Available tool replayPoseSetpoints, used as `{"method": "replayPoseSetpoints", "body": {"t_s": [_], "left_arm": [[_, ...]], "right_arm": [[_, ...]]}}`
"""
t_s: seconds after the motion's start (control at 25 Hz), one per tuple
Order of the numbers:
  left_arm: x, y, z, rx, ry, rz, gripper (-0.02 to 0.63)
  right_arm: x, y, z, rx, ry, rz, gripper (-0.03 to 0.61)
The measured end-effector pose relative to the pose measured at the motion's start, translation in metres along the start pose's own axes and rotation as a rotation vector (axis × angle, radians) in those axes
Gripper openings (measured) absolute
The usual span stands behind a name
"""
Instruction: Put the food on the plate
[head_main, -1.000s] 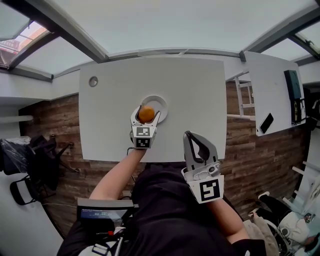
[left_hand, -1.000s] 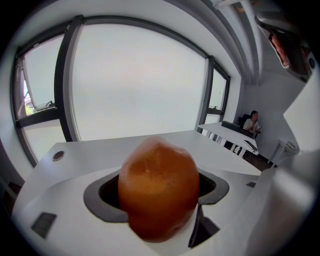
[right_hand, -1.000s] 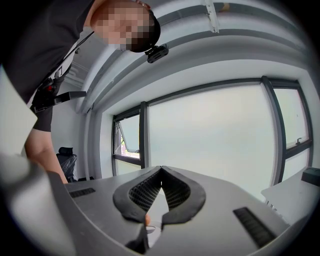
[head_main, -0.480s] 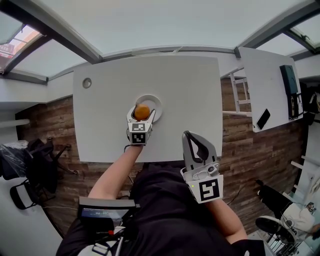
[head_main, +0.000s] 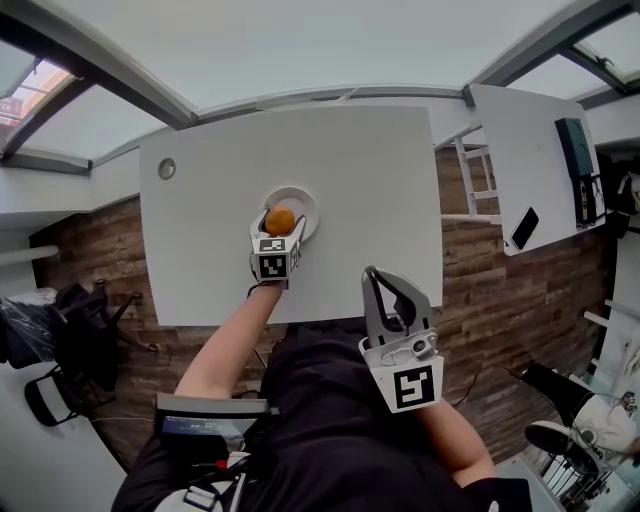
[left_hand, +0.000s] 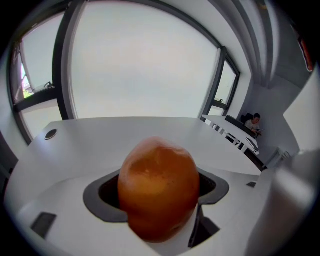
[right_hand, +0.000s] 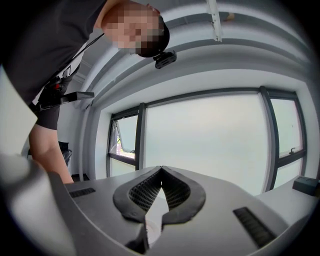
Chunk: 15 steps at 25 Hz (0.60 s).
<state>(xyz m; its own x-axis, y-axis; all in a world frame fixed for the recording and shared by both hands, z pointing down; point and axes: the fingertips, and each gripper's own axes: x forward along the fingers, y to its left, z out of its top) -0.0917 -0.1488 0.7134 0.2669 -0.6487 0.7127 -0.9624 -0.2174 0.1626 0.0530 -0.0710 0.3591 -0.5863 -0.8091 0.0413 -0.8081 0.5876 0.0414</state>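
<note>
One orange (left_hand: 159, 192) is clamped between the left tongs (head_main: 281, 222), over the near part of the single round white plate (head_main: 304, 199), which sits left of centre on the white counter (head_main: 360, 180), toward its near edge. The right tongs (head_main: 372, 272) are pressed together and empty, just off the counter's near edge. Each gripper carries one cube with square black-and-white markers.

Head view looked steeply down from high above the white table (head_main: 380, 190), with the whole top in frame. Left gripper view sat low and very close behind the orange (left_hand: 159, 190), facing across that same table toward the windows (left_hand: 140, 65). Right gripper view, off the table, tilted up at windows.
</note>
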Motion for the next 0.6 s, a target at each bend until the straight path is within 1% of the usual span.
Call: {"method": "replayPoseSetpoints", "body": {"t_s": [0.04,0.12,0.2,0.32,0.44,0.6], "left_arm": [[0.0,0.001,-0.002,-0.005,0.01,0.01,0.351],[0.001,0.0,0.0,0.015,0.008,0.02,0.351],[0.002,-0.002,0.001,0.037,0.0,0.015,0.351],[0.005,-0.003,-0.002,0.054,0.016,0.007,0.351],[0.008,-0.003,-0.004,0.065,0.029,0.007,0.351],[0.011,-0.007,-0.004,0.072,0.031,-0.001,0.351]], "right_arm": [[-0.002,-0.003,0.001,-0.007,-0.002,-0.011,0.006],[-0.004,-0.009,-0.001,-0.005,0.001,-0.03,0.006],[-0.006,-0.014,-0.002,0.002,0.007,-0.047,0.006],[-0.008,-0.014,-0.005,-0.006,0.022,-0.069,0.006],[-0.009,-0.01,-0.009,-0.02,0.038,-0.06,0.006],[-0.012,-0.013,-0.011,-0.009,0.047,-0.064,0.006]]}}
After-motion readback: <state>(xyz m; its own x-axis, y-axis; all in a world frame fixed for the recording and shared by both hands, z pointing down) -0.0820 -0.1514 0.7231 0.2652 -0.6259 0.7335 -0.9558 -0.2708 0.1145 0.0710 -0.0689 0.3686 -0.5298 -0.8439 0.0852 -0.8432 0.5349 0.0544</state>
